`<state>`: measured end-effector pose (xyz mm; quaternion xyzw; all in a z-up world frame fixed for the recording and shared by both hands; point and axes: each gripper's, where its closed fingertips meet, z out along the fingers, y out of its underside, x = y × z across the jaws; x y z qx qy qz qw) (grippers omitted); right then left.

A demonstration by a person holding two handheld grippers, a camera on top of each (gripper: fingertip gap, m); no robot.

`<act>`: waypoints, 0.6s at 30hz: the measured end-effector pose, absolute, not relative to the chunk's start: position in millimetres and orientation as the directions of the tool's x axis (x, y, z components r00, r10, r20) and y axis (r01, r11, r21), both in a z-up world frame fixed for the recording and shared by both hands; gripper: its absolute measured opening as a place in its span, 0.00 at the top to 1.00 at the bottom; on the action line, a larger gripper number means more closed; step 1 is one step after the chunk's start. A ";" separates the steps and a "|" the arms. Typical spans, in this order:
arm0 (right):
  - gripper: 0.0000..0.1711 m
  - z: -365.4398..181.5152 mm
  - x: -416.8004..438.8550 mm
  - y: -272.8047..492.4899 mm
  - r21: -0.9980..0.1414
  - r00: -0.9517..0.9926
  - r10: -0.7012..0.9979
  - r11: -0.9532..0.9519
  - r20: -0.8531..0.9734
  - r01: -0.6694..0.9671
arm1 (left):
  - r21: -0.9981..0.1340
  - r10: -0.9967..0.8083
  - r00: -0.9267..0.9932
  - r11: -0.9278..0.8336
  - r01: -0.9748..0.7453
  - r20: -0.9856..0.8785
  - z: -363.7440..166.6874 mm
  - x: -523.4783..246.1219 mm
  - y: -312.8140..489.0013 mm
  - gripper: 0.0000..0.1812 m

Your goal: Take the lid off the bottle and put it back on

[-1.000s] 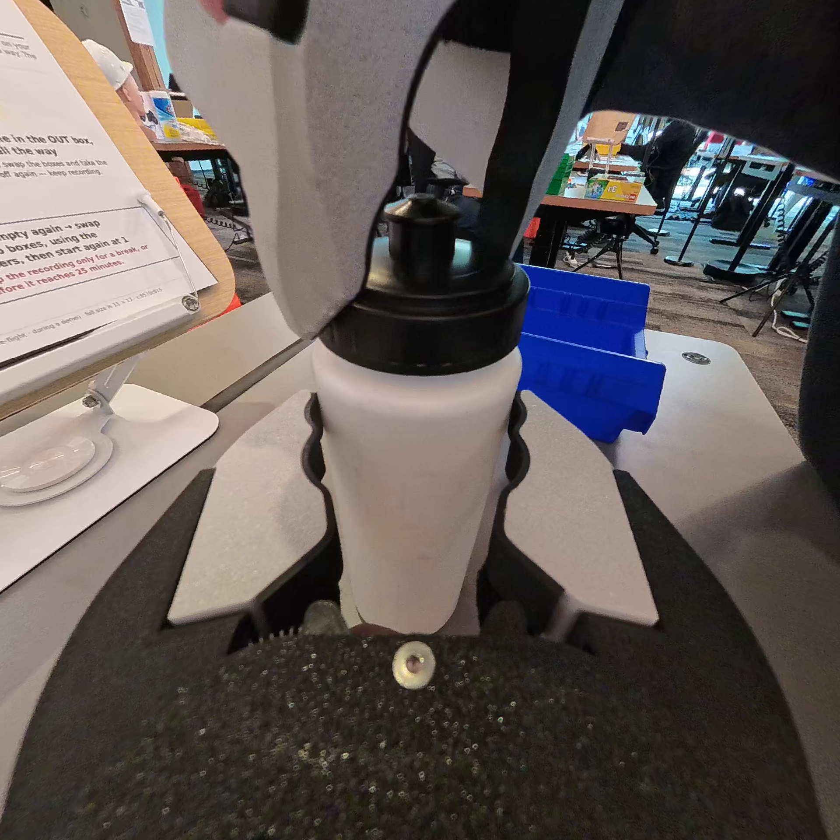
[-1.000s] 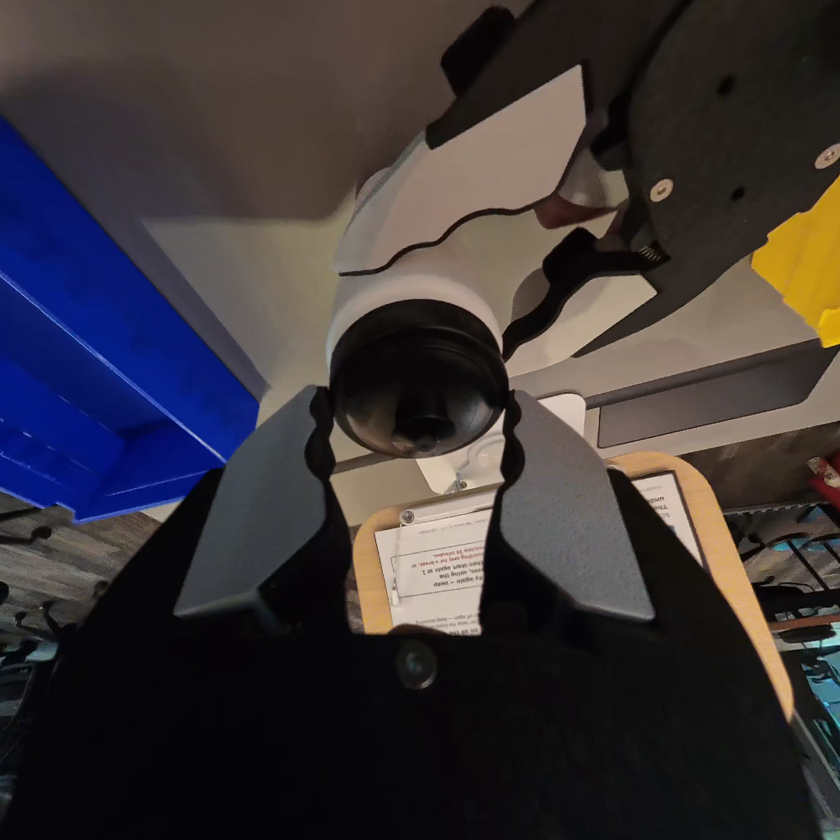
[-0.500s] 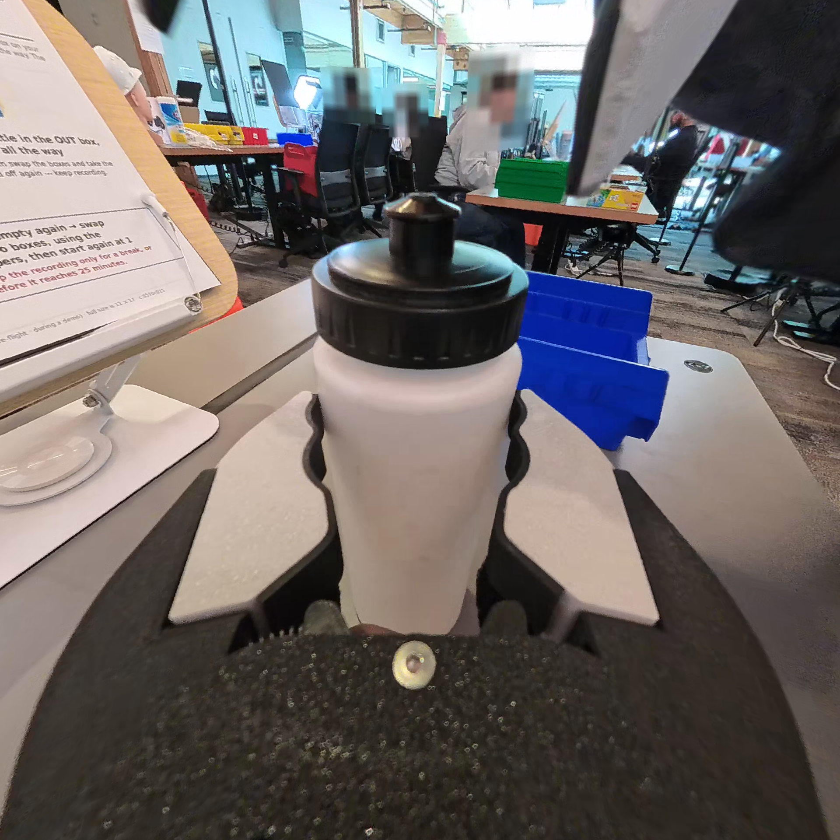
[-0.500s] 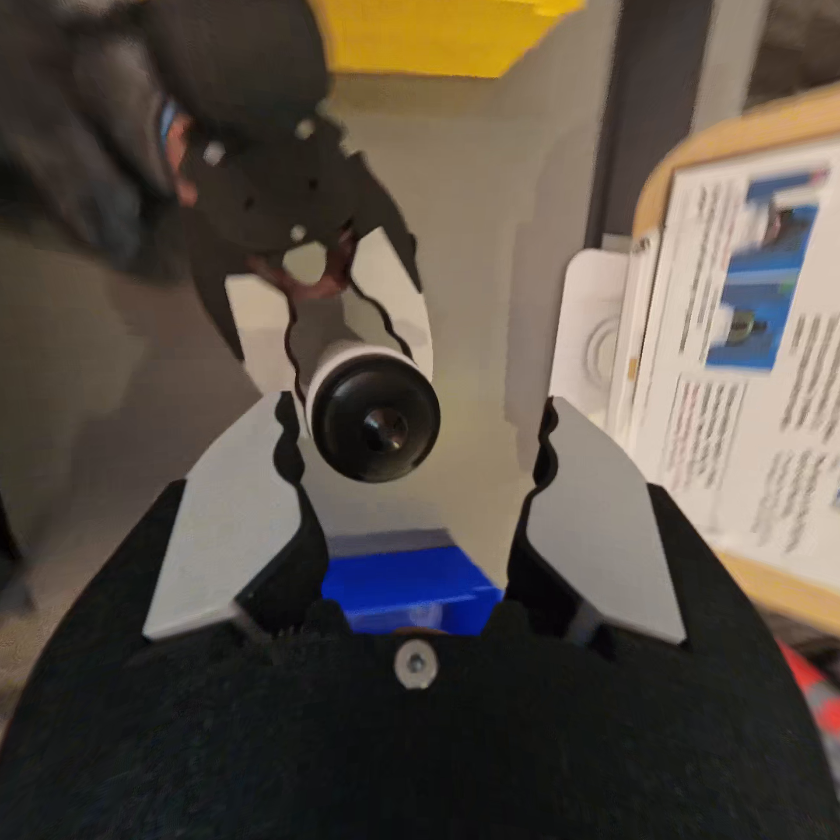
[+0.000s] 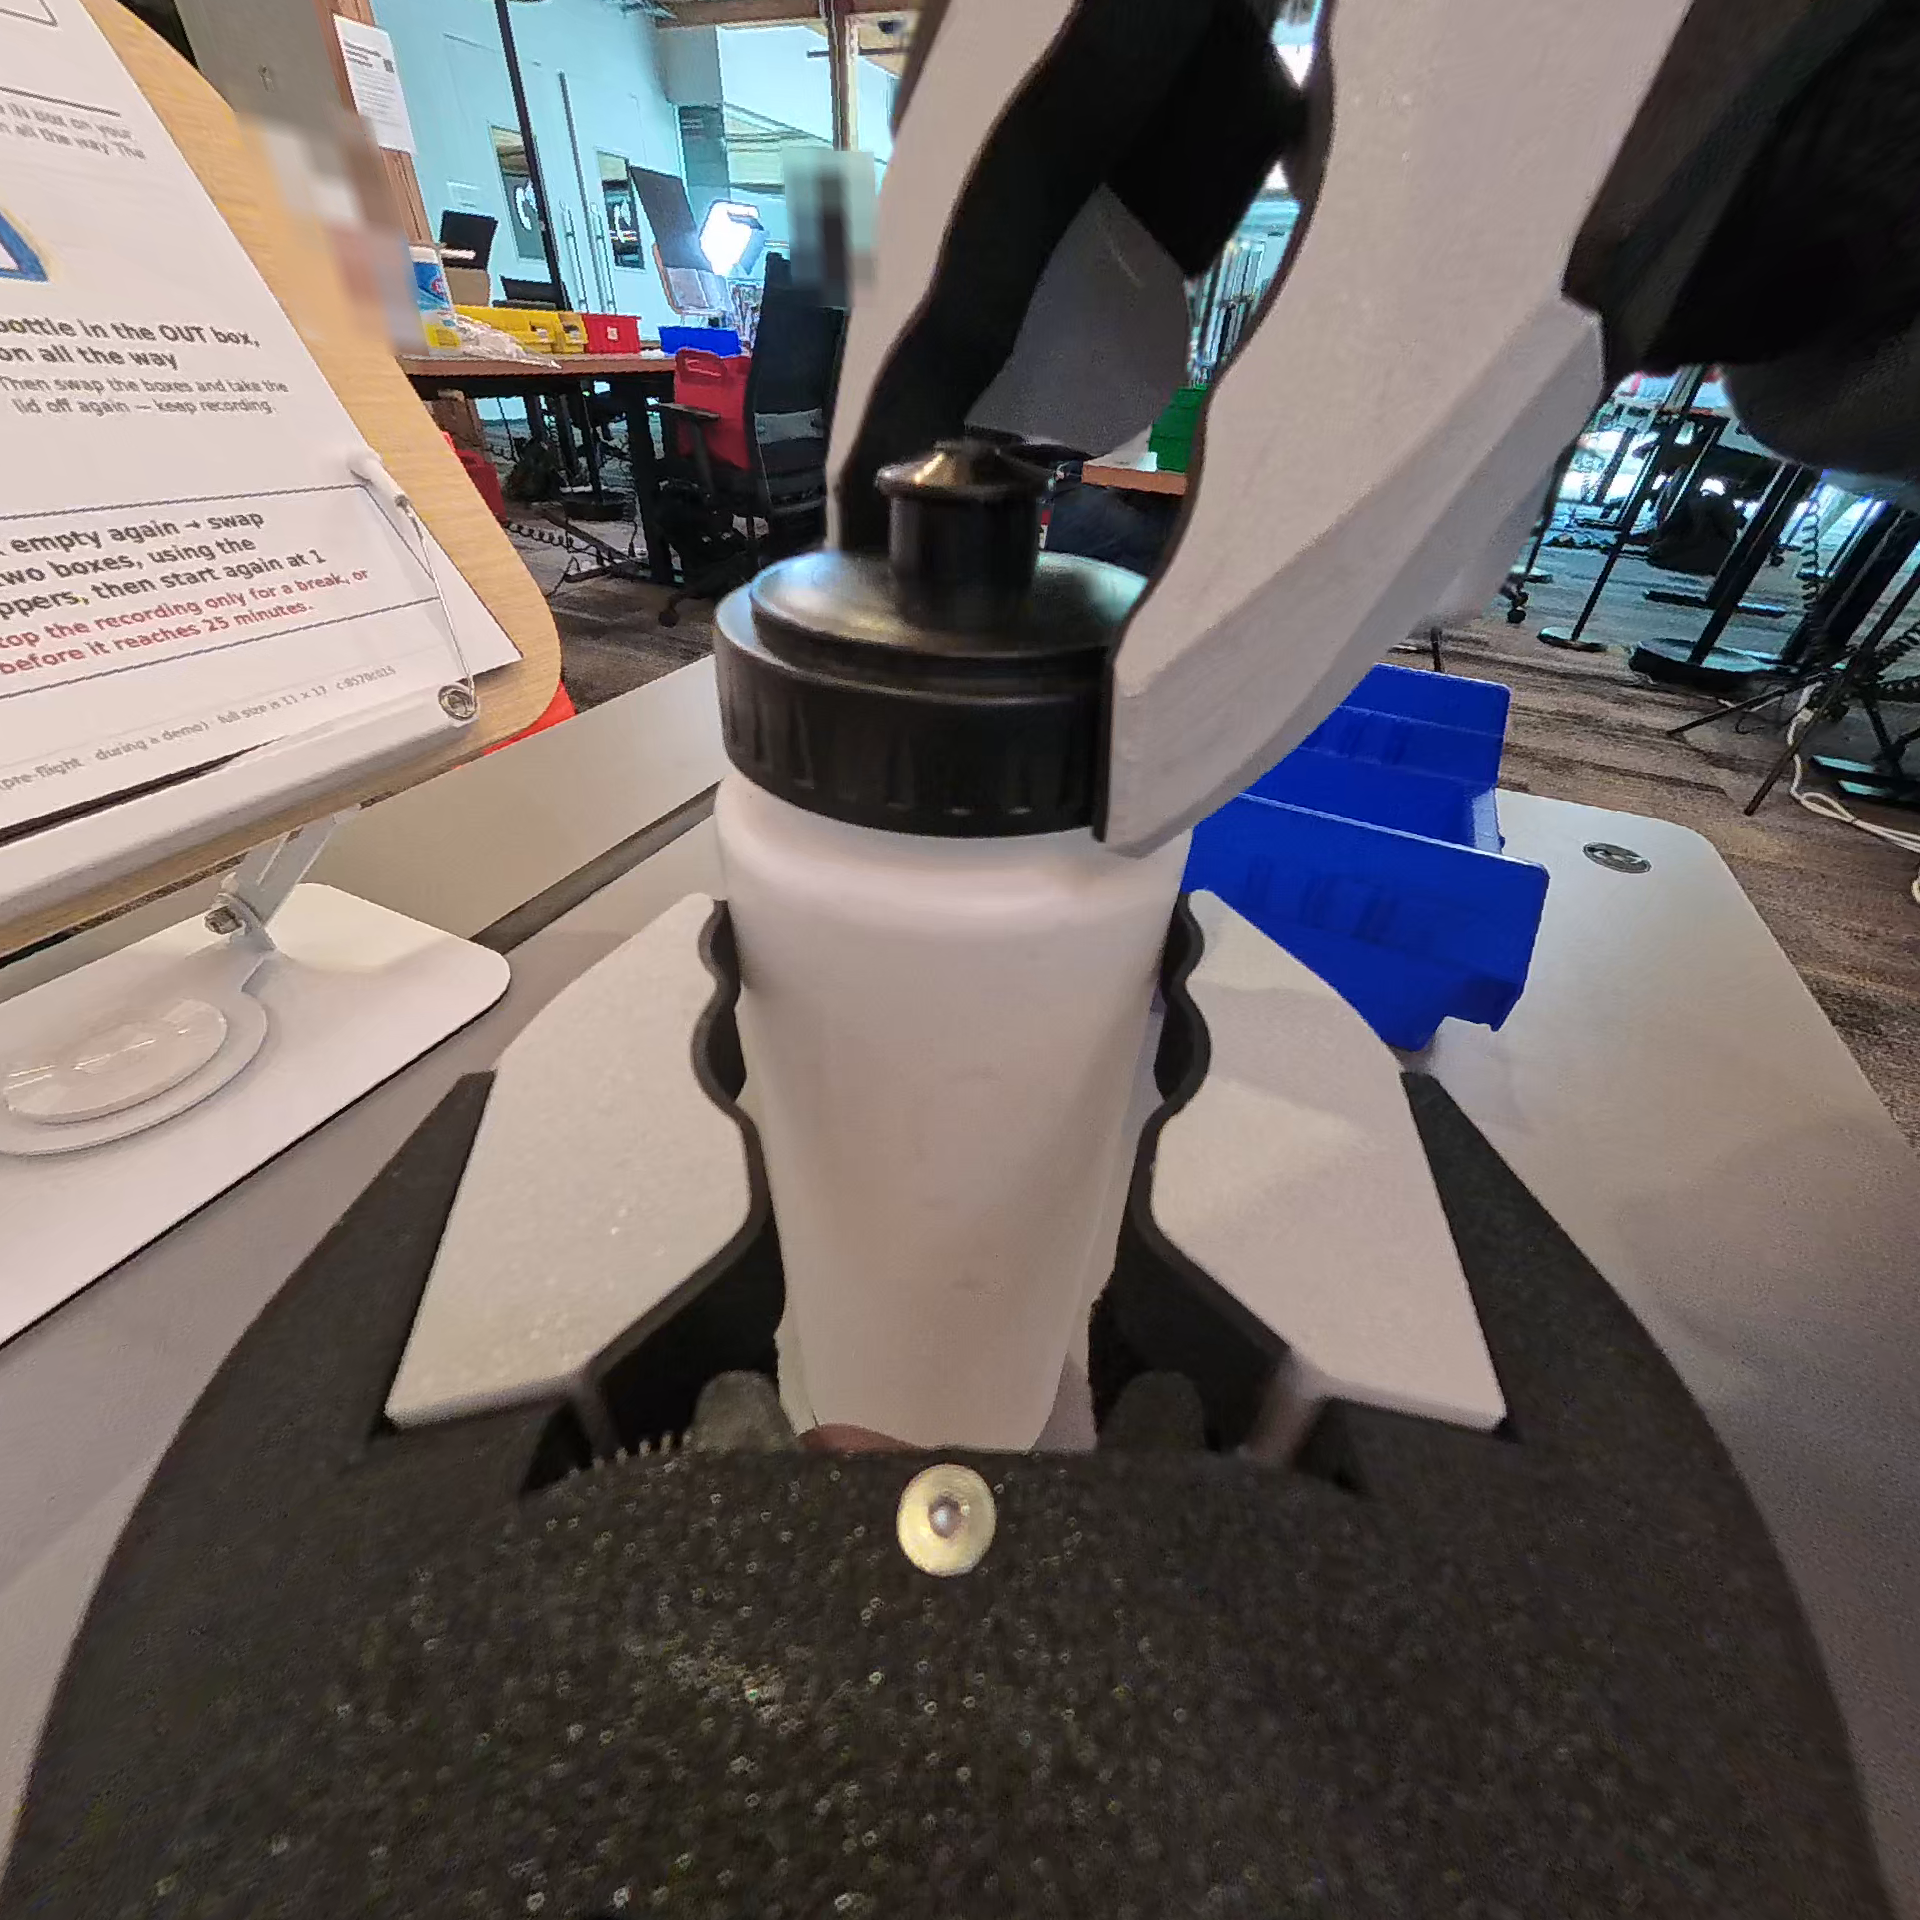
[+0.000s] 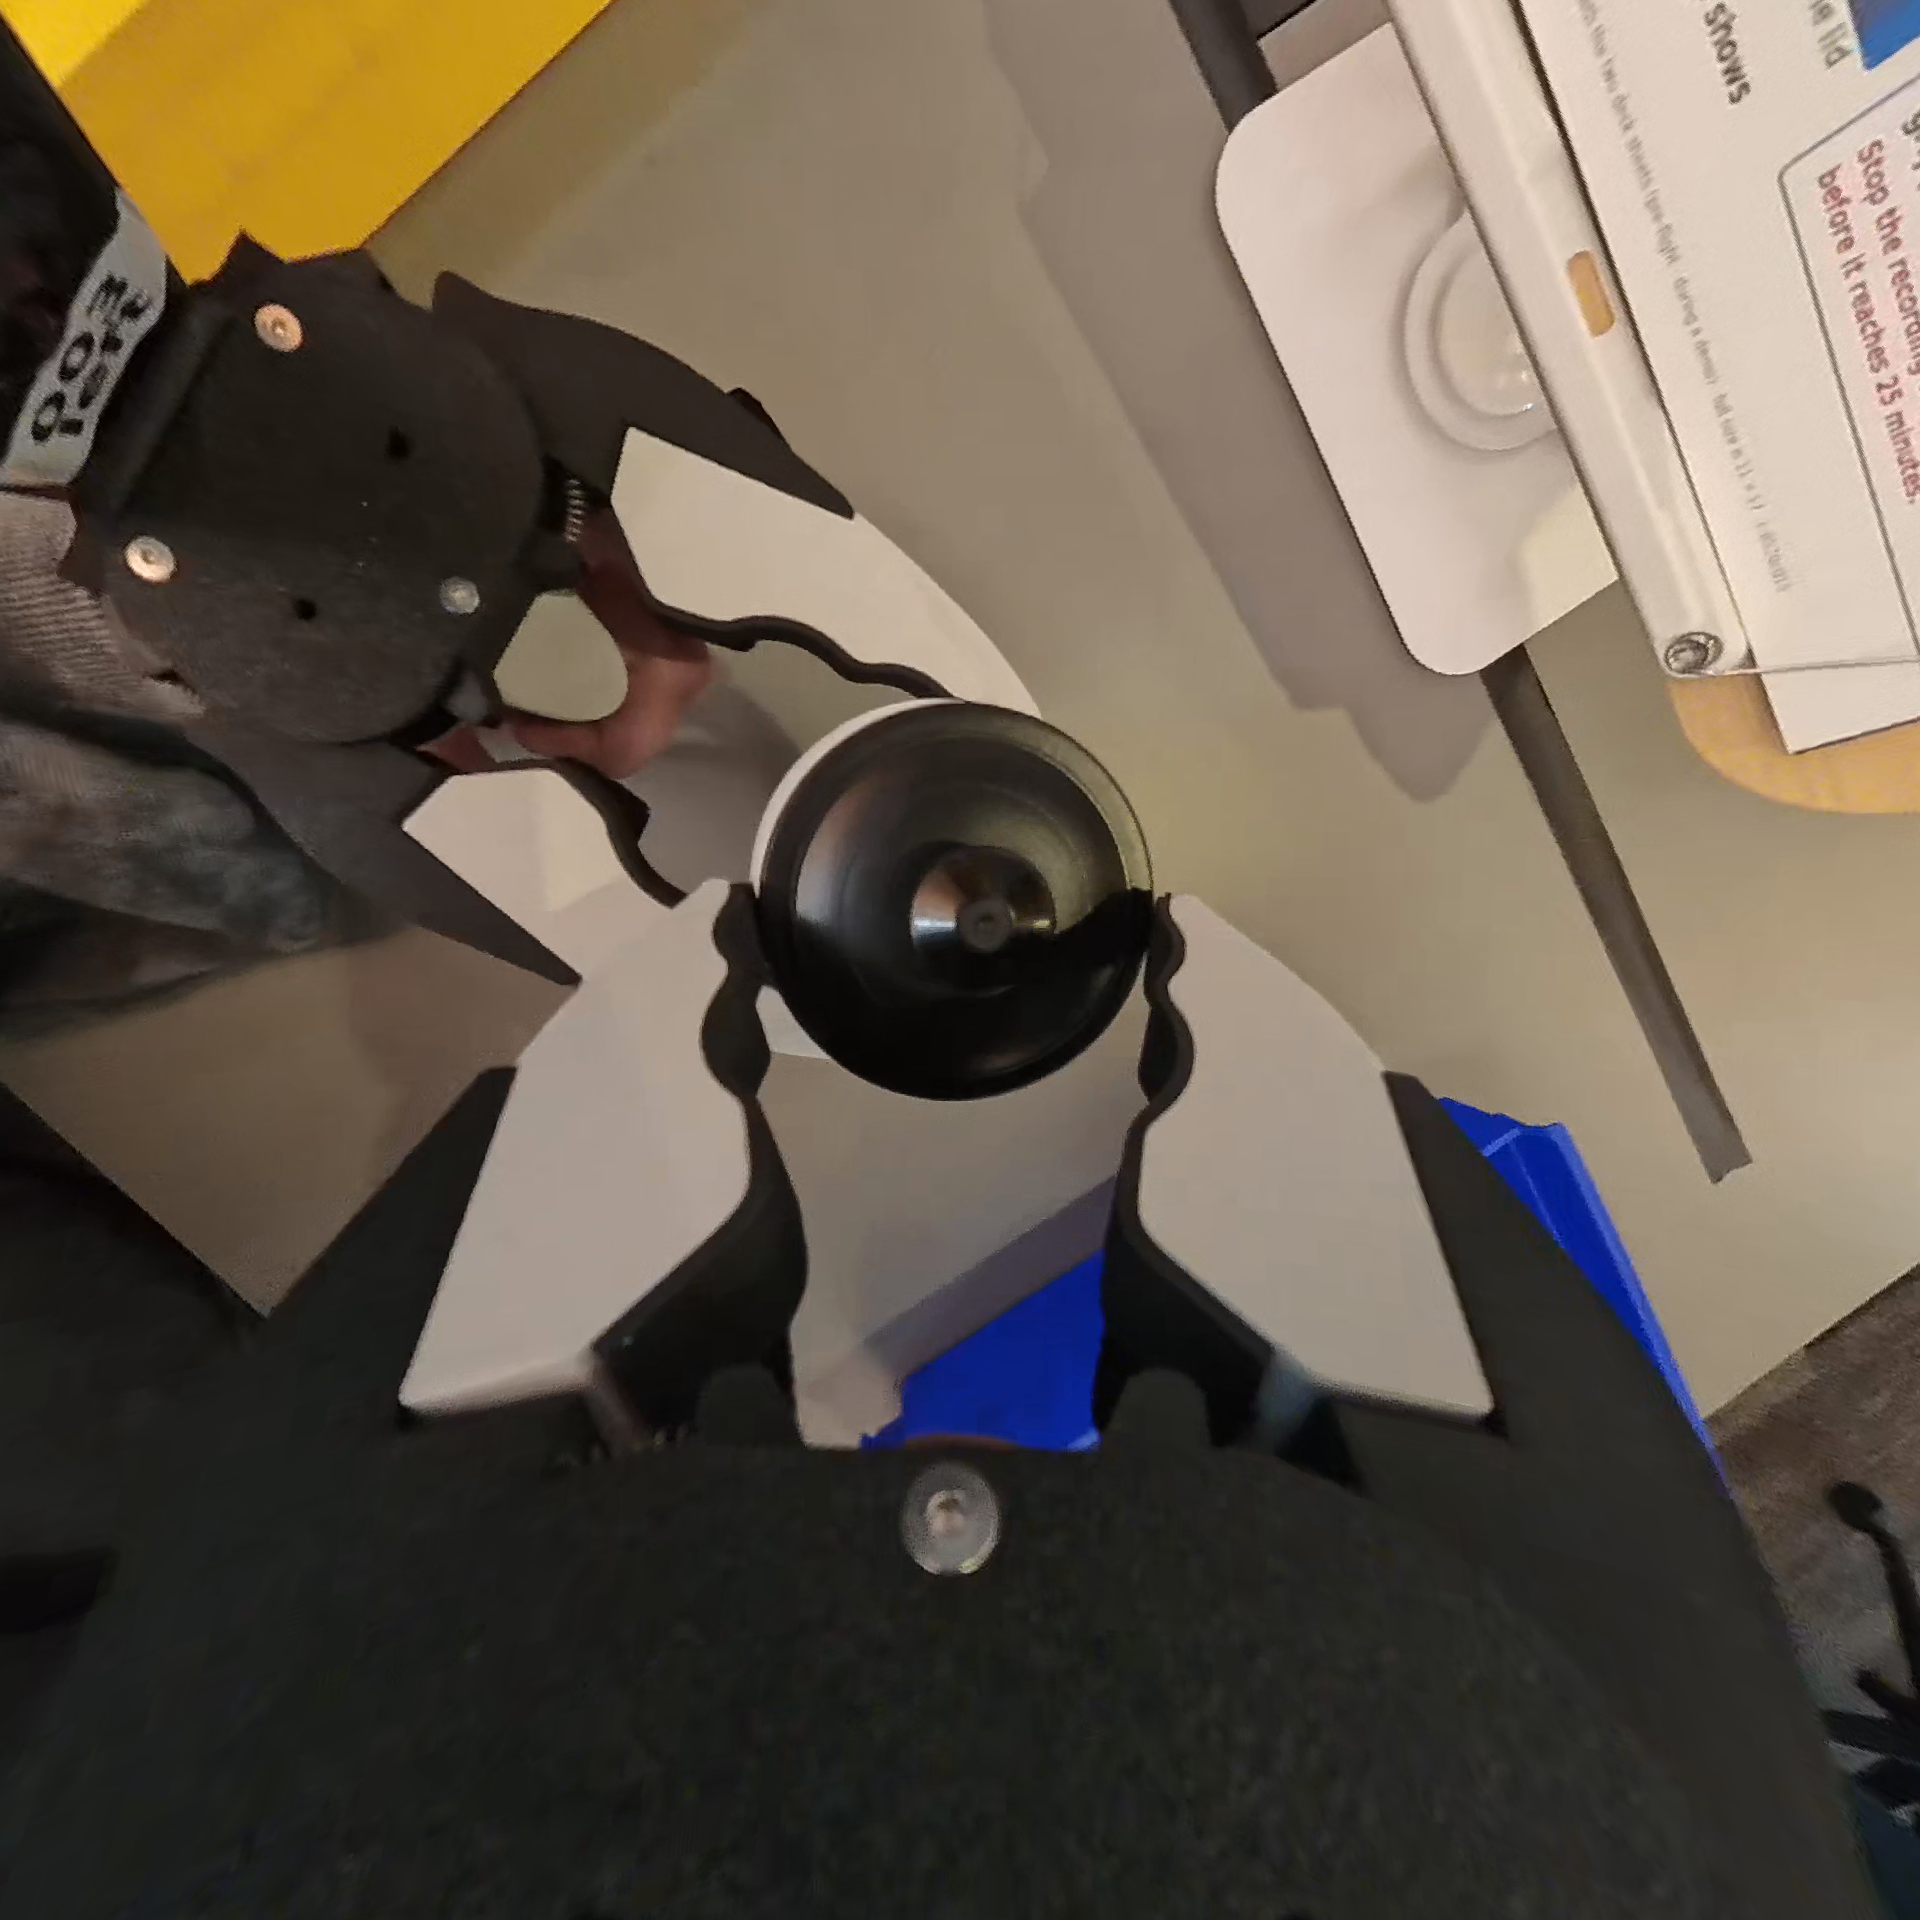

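Now the left gripper (image 5: 951, 1049) clamps the white bottle (image 5: 935, 1091) upright, its long axis vertical above the grey worktop (image 5: 1683, 1039). From above, the right gripper (image 6: 948, 935) straddles the black lid (image 6: 951, 902), fingers (image 6: 1226, 1122) narrowed against its rim. A blue bin (image 5: 1382, 883) sits just behind; a busy workshop lies beyond.

My left view is bright, daylight behind the bottle (image 5: 940, 1091); edges bow outward. My right view is dimmer, shadowed, glare on the lid (image 6: 951, 904).

Left side-on, right overhead — shared bottle (image 5: 940, 1091), close.
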<state>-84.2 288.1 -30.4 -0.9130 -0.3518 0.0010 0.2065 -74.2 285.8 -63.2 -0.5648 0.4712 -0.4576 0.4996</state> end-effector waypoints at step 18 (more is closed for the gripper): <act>0.59 -28.4 -86.7 285.8 0.071 -0.477 0.860 0.473 0.181 0.878 | -0.994 -0.997 0.073 -0.035 -0.106 0.028 -64.0 -80.6 278.3 0.57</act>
